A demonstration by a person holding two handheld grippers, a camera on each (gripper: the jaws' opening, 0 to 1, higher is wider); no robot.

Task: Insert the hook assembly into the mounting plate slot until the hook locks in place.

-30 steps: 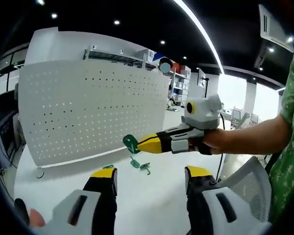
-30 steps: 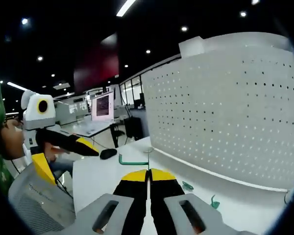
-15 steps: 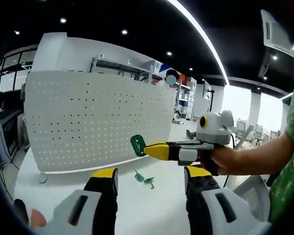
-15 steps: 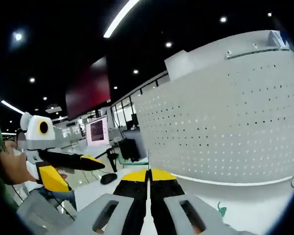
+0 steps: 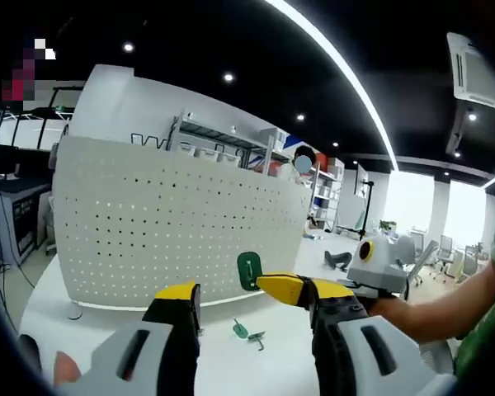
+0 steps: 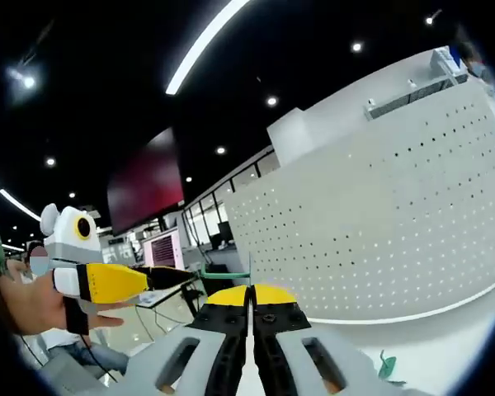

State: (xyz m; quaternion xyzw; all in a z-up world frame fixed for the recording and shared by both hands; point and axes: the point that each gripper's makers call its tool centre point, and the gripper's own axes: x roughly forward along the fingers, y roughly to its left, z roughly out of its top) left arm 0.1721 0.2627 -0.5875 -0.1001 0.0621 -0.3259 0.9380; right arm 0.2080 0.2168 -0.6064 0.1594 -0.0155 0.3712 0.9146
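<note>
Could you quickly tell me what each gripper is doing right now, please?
Left gripper: open, holding nothing.
Right gripper: shut on the green hook.

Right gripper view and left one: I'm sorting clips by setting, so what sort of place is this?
Probably an open-plan office or lab workshop: a white pegboard stands on a white table, metal storage shelving rises behind it, and a lit computer monitor sits on a desk farther off.

Green hook (image 5: 248, 271), white dotted pegboard (image 5: 165, 223), yellow-tipped right tool (image 5: 260, 282)
</note>
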